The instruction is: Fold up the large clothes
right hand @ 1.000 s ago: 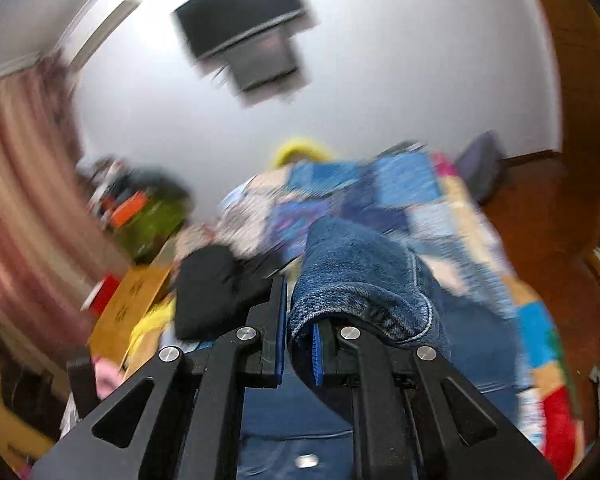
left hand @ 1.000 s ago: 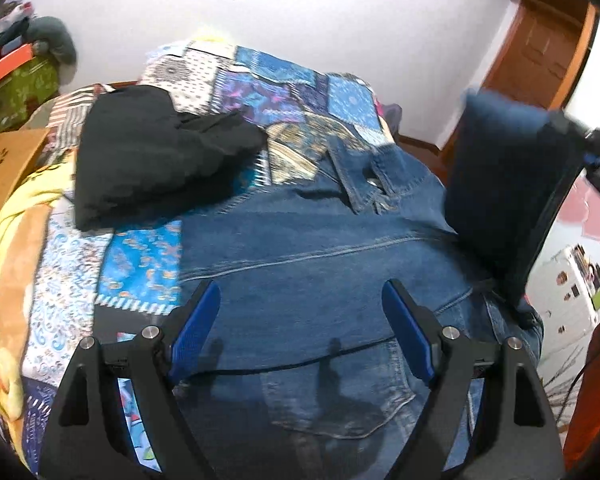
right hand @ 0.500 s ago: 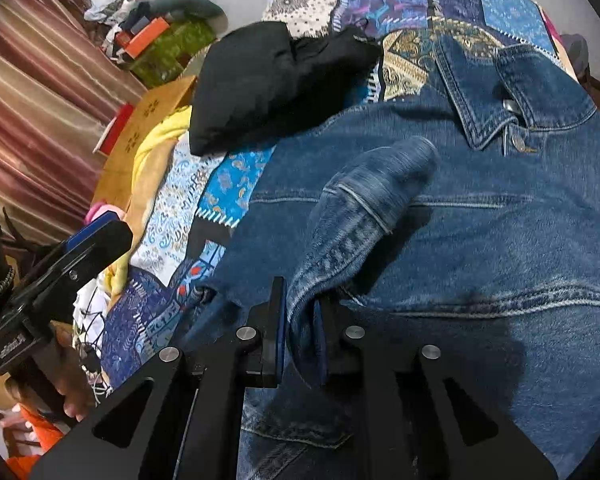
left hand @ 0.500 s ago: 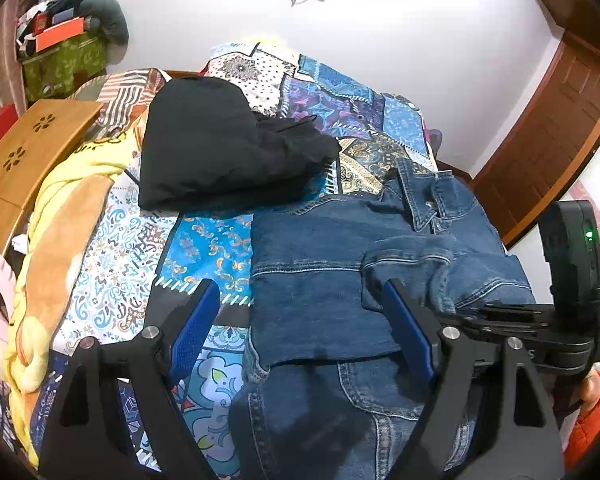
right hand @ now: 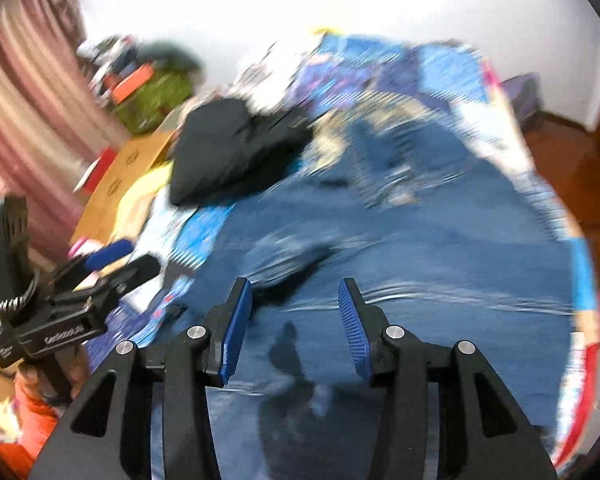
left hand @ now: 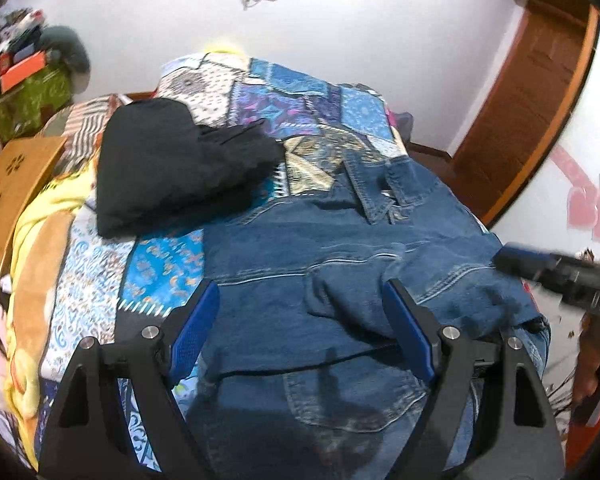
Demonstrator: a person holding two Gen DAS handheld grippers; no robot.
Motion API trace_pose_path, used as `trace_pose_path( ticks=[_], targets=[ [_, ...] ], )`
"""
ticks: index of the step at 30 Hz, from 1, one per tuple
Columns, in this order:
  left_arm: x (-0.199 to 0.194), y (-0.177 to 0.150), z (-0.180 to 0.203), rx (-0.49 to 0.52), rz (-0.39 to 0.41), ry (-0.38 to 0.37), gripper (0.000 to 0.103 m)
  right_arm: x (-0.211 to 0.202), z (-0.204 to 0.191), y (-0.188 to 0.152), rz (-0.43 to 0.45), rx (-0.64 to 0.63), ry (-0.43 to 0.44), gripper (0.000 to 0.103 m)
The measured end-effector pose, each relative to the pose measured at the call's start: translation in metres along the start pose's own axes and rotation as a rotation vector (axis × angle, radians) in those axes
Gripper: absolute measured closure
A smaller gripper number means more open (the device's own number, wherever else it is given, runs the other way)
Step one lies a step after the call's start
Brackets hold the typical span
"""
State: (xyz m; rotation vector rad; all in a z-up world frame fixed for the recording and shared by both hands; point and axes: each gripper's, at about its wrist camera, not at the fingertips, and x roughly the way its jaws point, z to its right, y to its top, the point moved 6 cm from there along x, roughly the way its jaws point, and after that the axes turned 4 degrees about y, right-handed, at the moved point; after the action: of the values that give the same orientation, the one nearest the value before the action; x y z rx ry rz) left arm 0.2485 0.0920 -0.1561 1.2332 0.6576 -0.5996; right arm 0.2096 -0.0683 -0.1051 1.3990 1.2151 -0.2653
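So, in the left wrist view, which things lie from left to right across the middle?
Wooden board with flower cut-outs → yellow blanket → black folded garment → blue denim jacket → right gripper.

Right gripper (right hand: 296, 324) jaws just opening, empty; left gripper (left hand: 300, 332) wide apart.

Black garment (left hand: 180, 172) heaped far left on bed; denim jacket (left hand: 340, 248) lies flat, open room above; wooden board (left hand: 16, 184) flanks left edge.

Jacket (left hand: 340, 248) blue denim, matt; bedspread (left hand: 292, 96) printed patchwork cloth; door (left hand: 528, 92) glossy wood.
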Motion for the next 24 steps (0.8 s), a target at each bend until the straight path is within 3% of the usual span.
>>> trace_pose_path(
  ticks=[7, 10, 13, 19, 21, 24],
  targets=[
    [0.020, -0.001, 0.039, 0.093, -0.042, -0.017, 0.020, -0.056, 0.072, -0.004, 0.138, 0.089, -0.200, 0.053],
    [0.040, -0.002, 0.052, 0.081, -0.090, -0.047, 0.020, -0.071, 0.100, -0.014, 0.168, 0.148, -0.269, 0.052],
    [0.060, -0.004, 0.061, 0.068, -0.142, -0.065, 0.020, -0.077, 0.123, -0.027, 0.169, 0.224, -0.279, 0.052],
    [0.098, -0.017, 0.061, 0.088, -0.214, -0.001, 0.020, -0.071, 0.155, -0.059, 0.123, 0.337, -0.287, 0.052],
    [0.105, -0.021, 0.057, 0.077, -0.233, 0.000, 0.023, -0.071, 0.165, -0.073, 0.107, 0.373, -0.290, 0.052],
    [0.109, -0.022, 0.053, 0.078, -0.235, 0.022, 0.038, -0.068, 0.179, -0.090, 0.086, 0.428, -0.282, 0.052]
  ],
)
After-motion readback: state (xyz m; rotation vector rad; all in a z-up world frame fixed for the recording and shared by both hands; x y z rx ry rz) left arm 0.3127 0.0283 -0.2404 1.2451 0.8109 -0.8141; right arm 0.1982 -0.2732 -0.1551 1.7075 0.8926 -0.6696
